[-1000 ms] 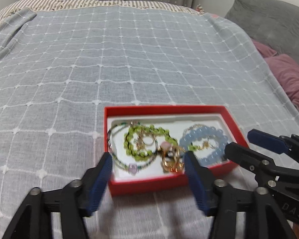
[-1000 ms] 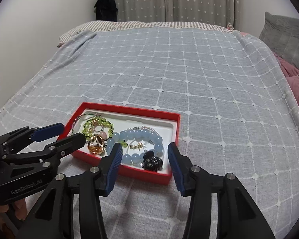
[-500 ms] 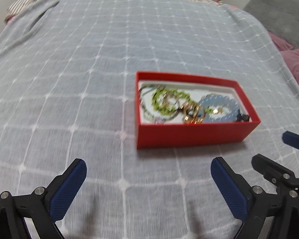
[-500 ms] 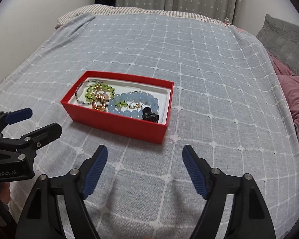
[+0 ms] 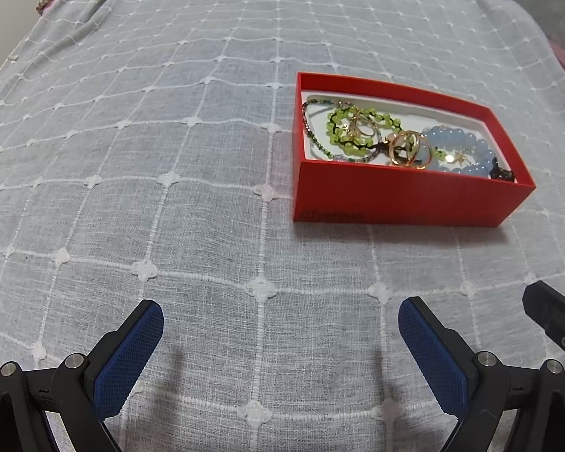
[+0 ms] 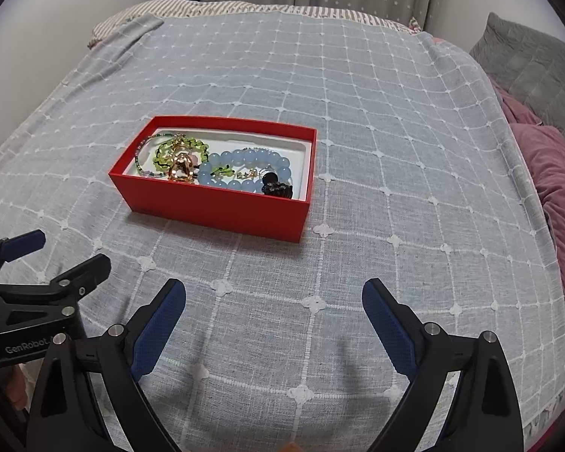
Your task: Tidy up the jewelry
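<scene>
The red cardboard jewelry box (image 6: 222, 180) sits on the grey checked bedspread (image 6: 358, 113), beyond both wide, empty grippers (image 5: 280, 326) (image 6: 274, 303), whose jaws have just opened. Only the right view shows the black charm whole (image 6: 277, 188); the left cuts it off.

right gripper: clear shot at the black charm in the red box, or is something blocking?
Probably yes. The right gripper is open, its jaws just opened, nothing between them, bare bedspread ahead. The black charm lies uncovered at the red box's right end, though close to the near wall and touching the blue bead bracelet.
</scene>
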